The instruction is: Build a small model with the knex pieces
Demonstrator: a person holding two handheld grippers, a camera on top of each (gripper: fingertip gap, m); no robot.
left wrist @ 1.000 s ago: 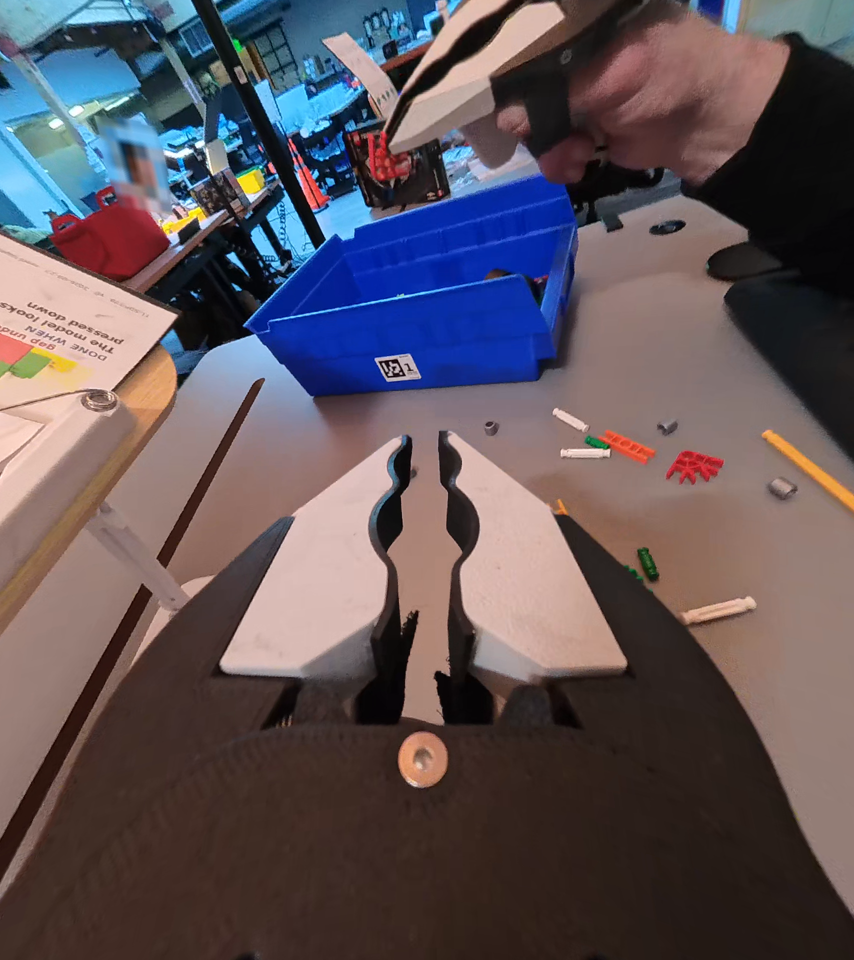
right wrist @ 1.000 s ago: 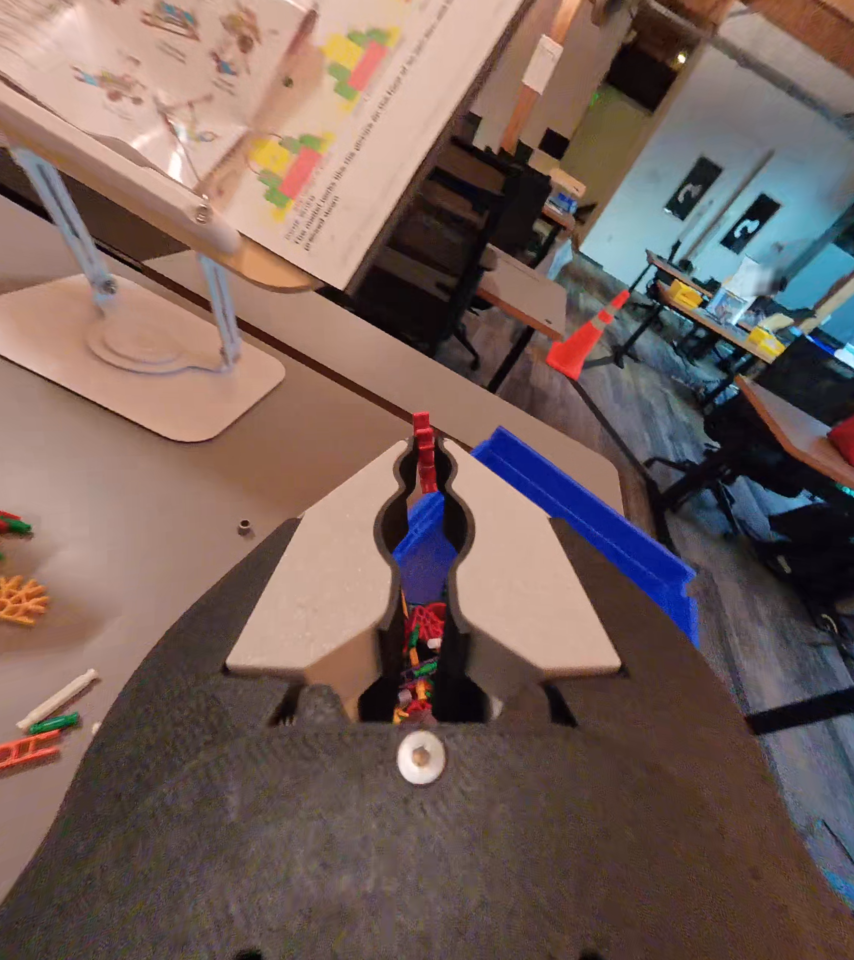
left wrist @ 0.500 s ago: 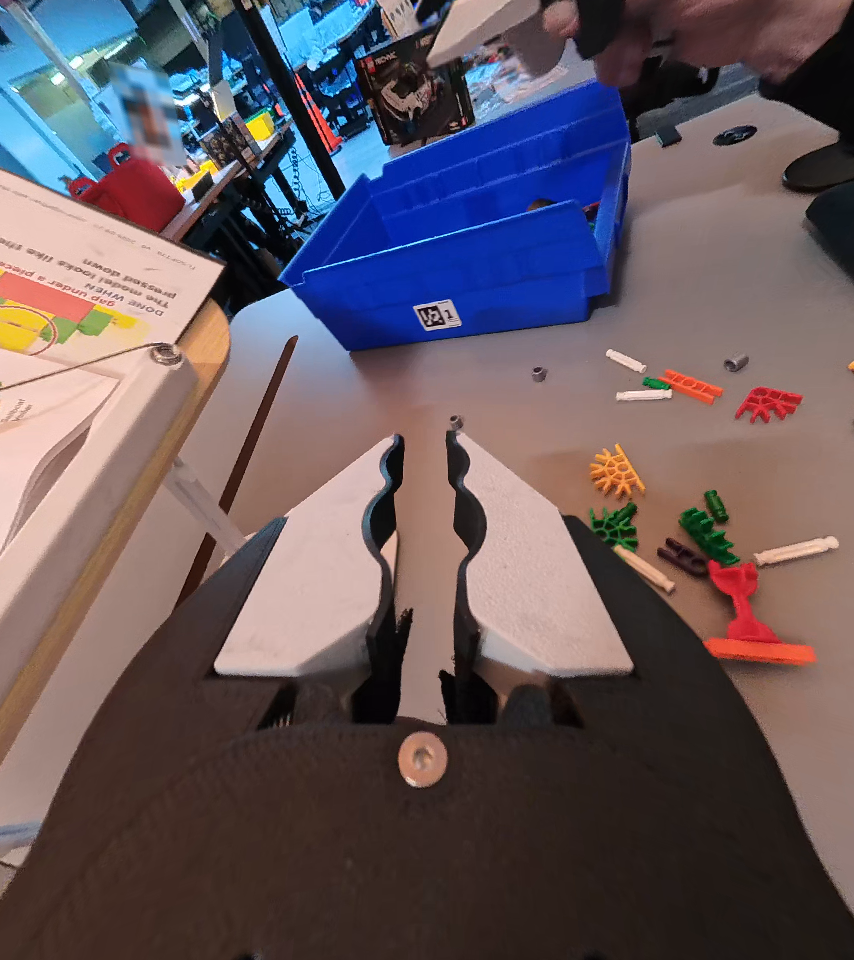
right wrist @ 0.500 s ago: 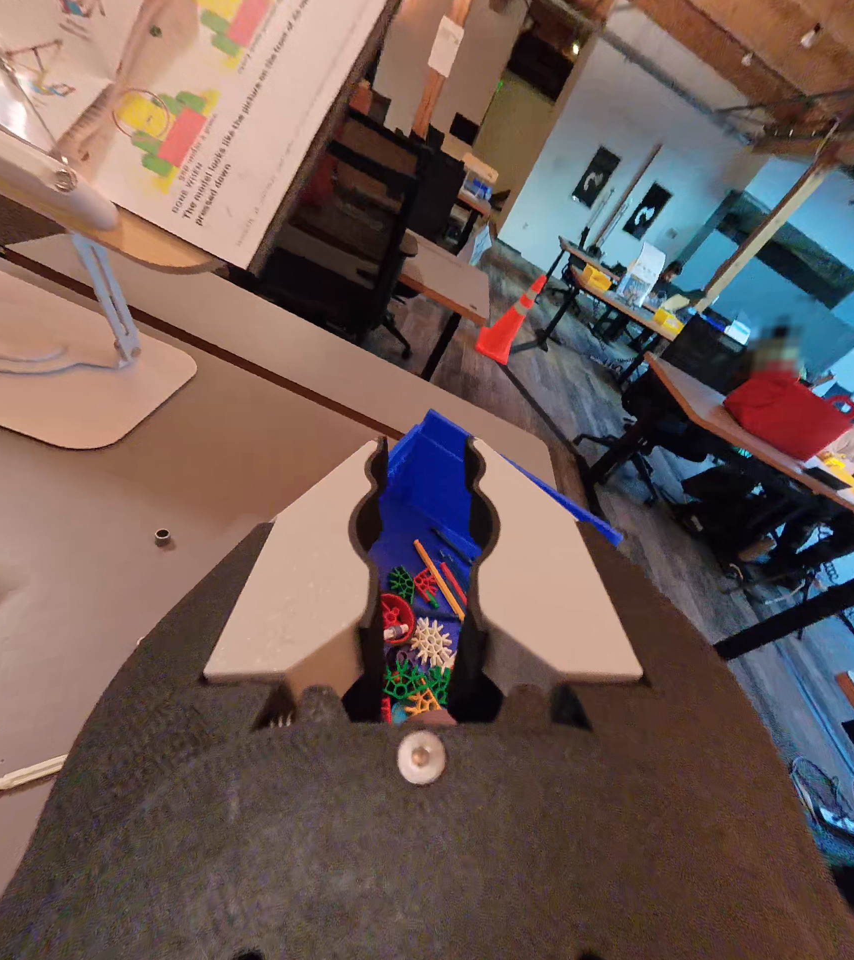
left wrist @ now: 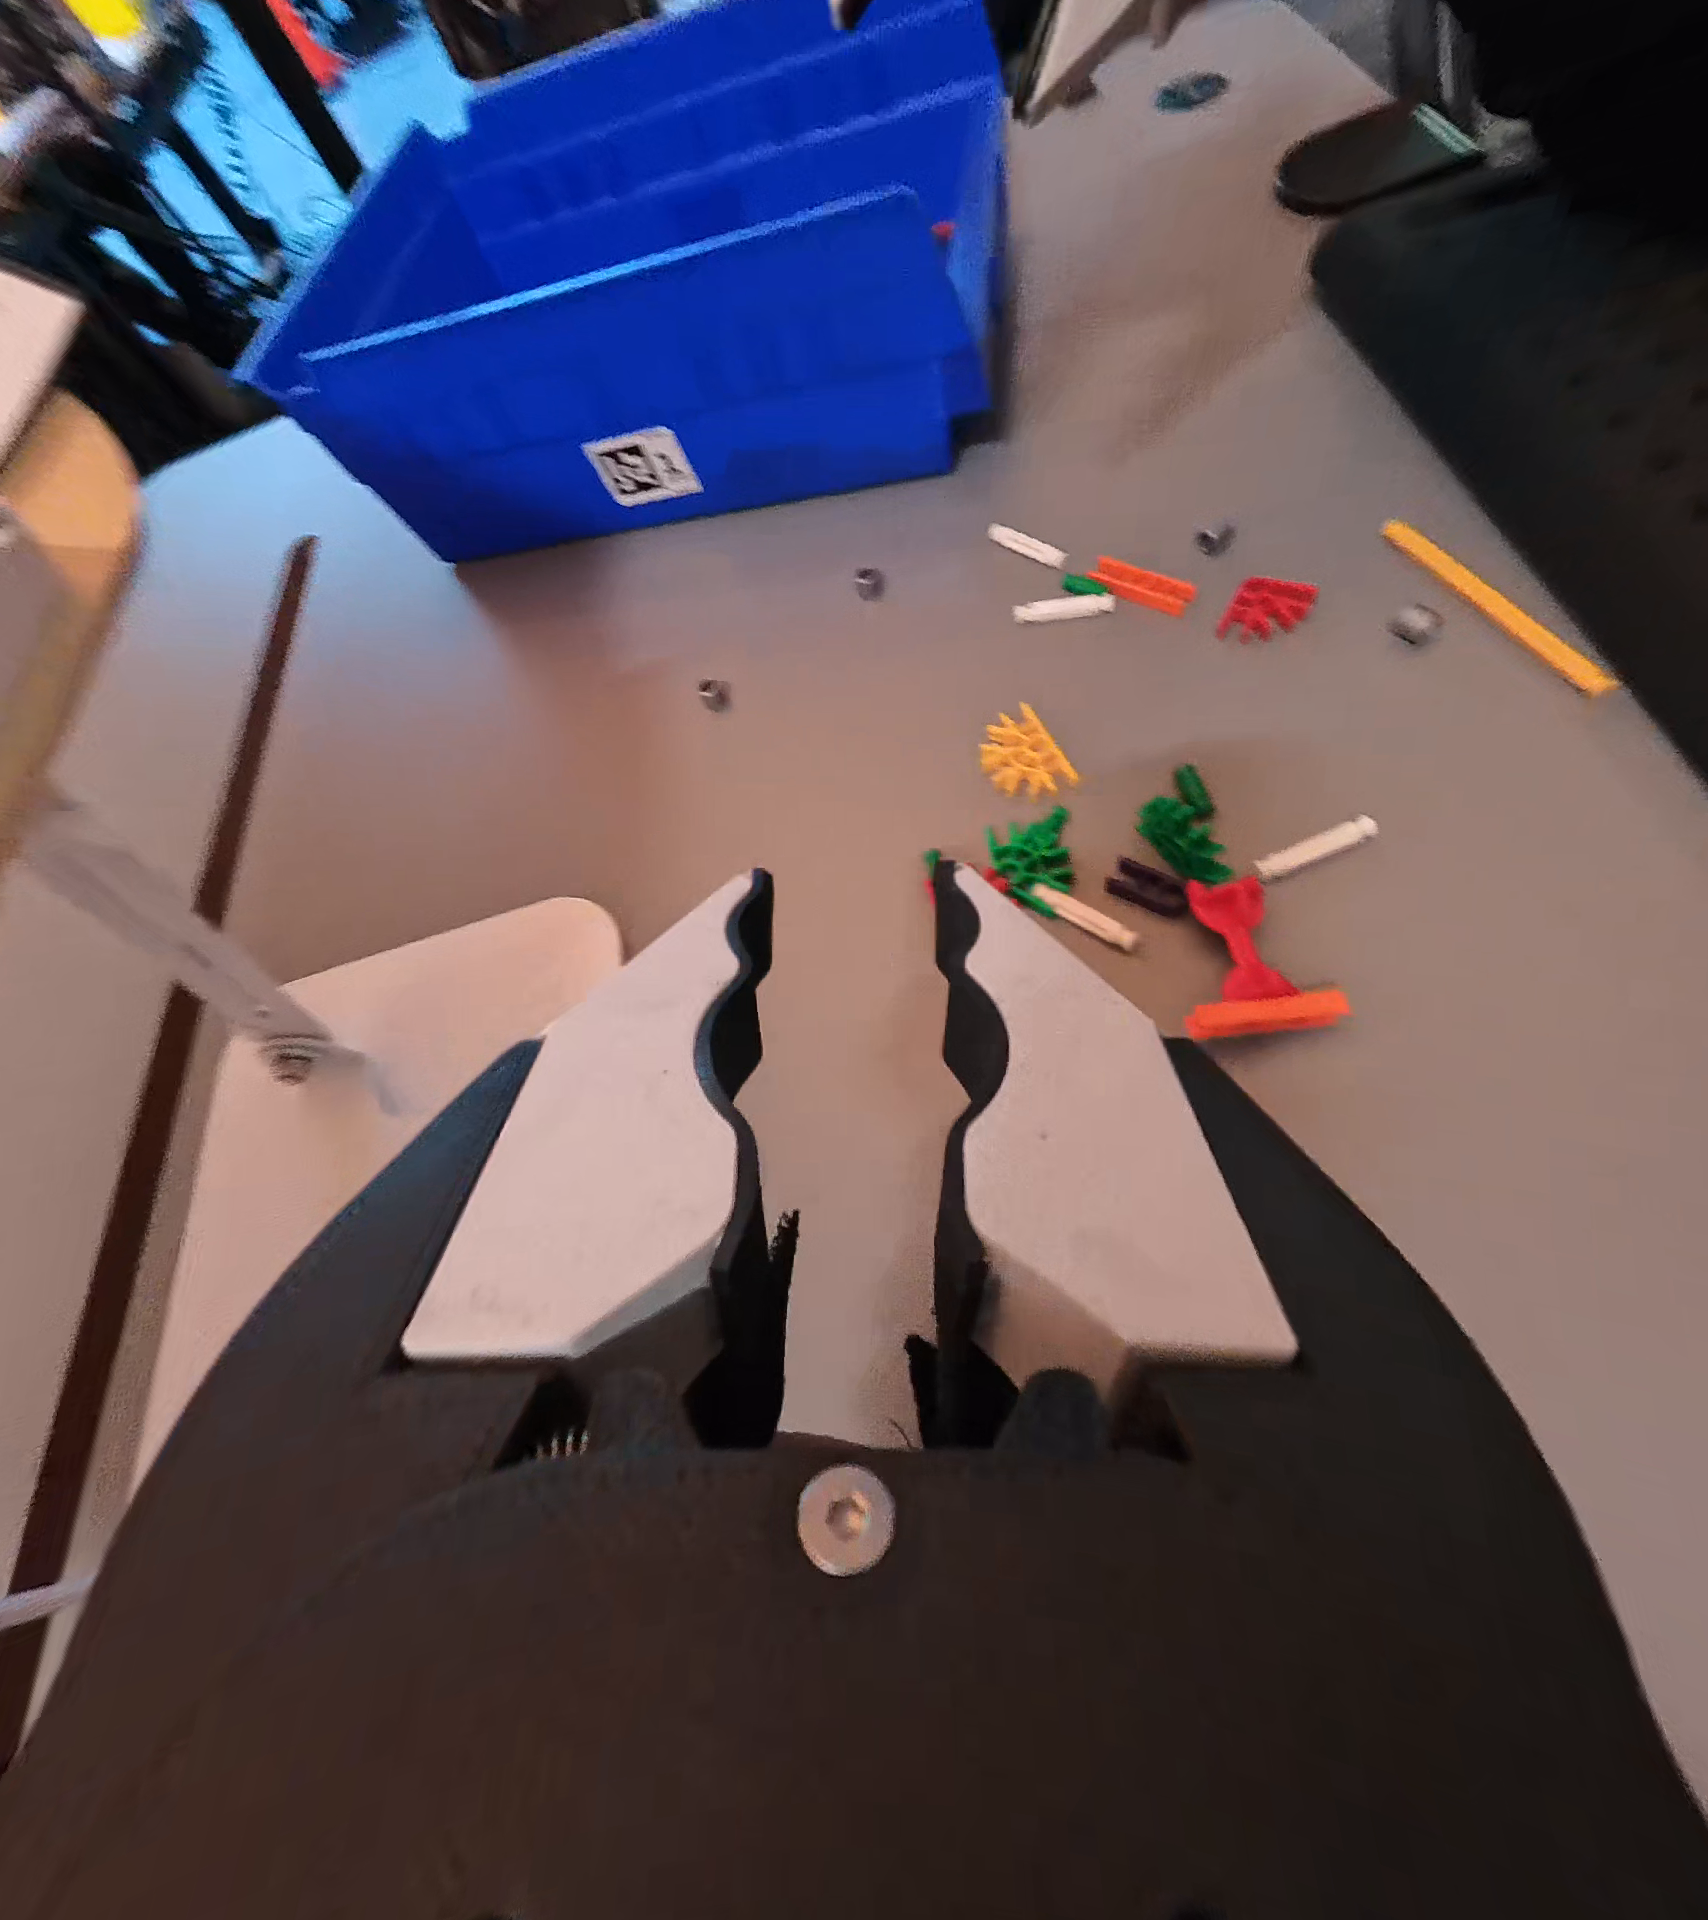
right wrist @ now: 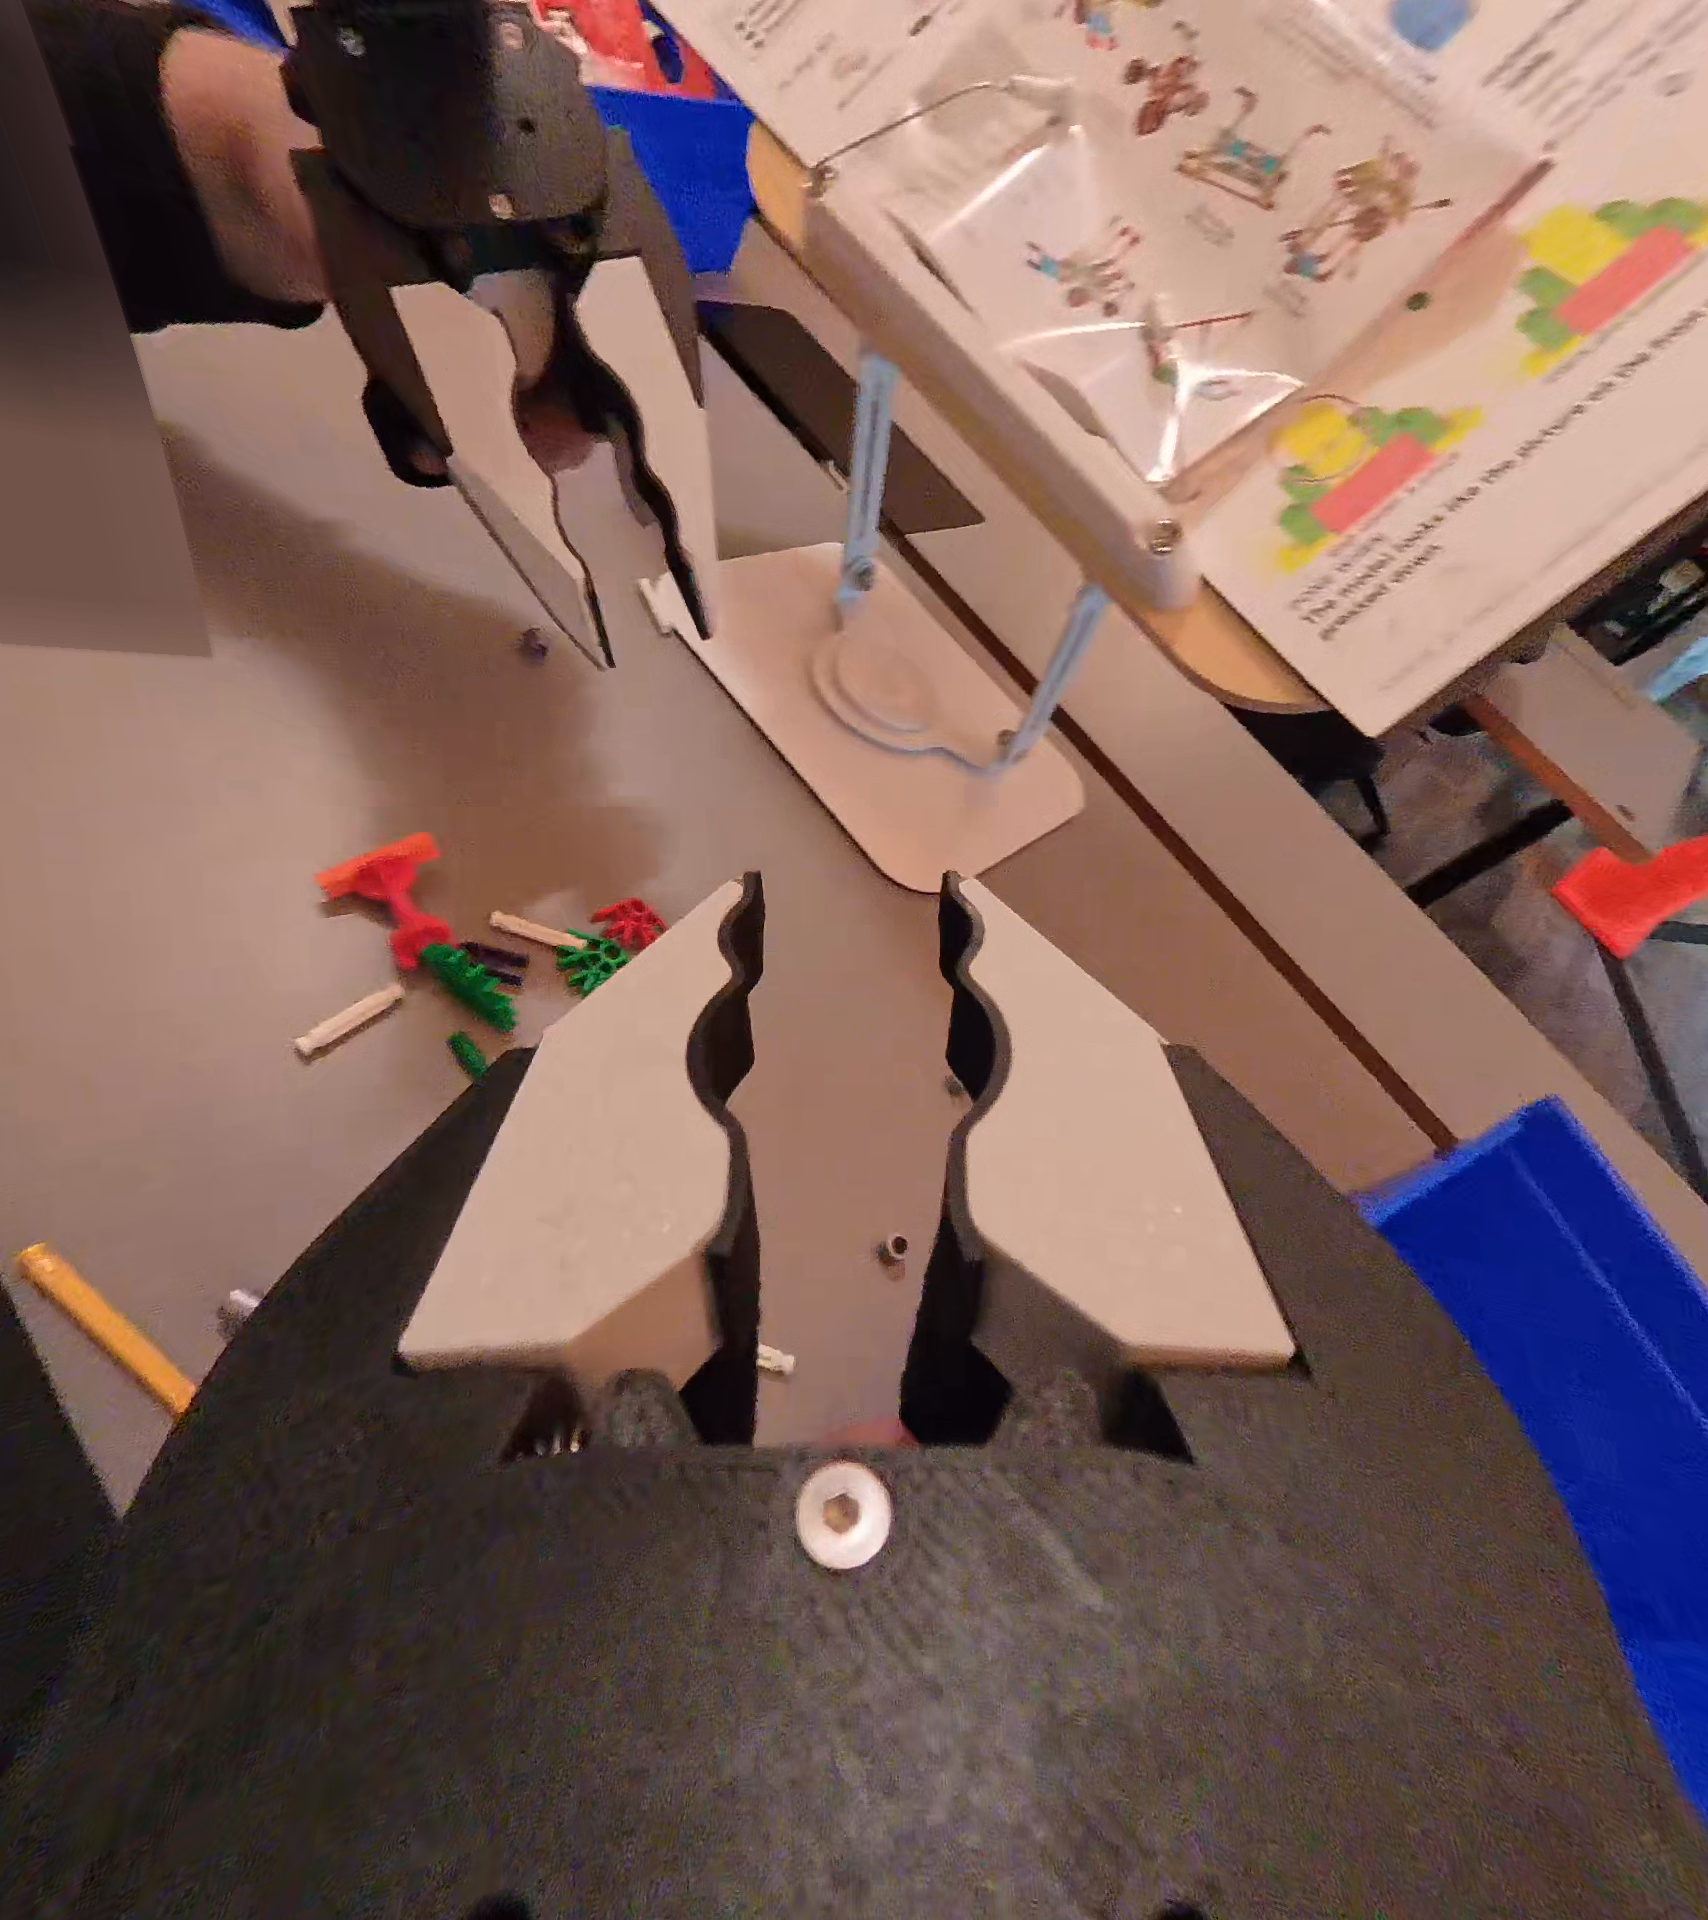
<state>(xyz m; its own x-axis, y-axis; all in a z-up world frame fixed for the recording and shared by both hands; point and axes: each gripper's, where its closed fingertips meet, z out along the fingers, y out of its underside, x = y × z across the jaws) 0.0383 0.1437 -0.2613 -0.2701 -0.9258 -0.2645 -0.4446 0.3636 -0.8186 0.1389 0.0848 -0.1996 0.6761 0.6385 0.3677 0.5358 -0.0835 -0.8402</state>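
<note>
My left gripper point(left wrist: 852, 883) is open and empty above the grey table point(left wrist: 517, 790). Small toy building pieces lie just right of its right fingertip: green connectors point(left wrist: 1032, 854), a yellow connector point(left wrist: 1024, 750), a white rod point(left wrist: 1089, 920) and a red and orange assembly point(left wrist: 1255, 982). My right gripper point(right wrist: 850, 894) is open and empty over bare table, with the same cluster to its left: the red and orange assembly point(right wrist: 388, 883) and green connectors point(right wrist: 471, 982). The left gripper point(right wrist: 652, 613) shows in the right wrist view, open, hanging above the table.
A blue bin point(left wrist: 684, 343) stands at the back, its edge point(right wrist: 1598, 1351) at my right. A book stand with an open instruction booklet point(right wrist: 1297, 239) rests on a white base point(right wrist: 891, 727). A yellow rod point(left wrist: 1494, 608), small grey sleeves point(left wrist: 1416, 623) and more loose pieces point(left wrist: 1141, 584) lie on the table. One gripper's finger ends stand about 15 centimetres off the other's. To reach the white rod point(left wrist: 1089, 920) in a straight line is about 10 centimetres for my left fingers, about 15 centimetres for my right. Seen from the right wrist view point(right wrist: 528, 927) as well. The left tips stand about 12 centimetres off the yellow connector point(left wrist: 1024, 750).
The right gripper held a red piece above the blue bin, opened over it, and has swung away to the table, empty. The left gripper has opened wider and moved toward the loose pieces.
</note>
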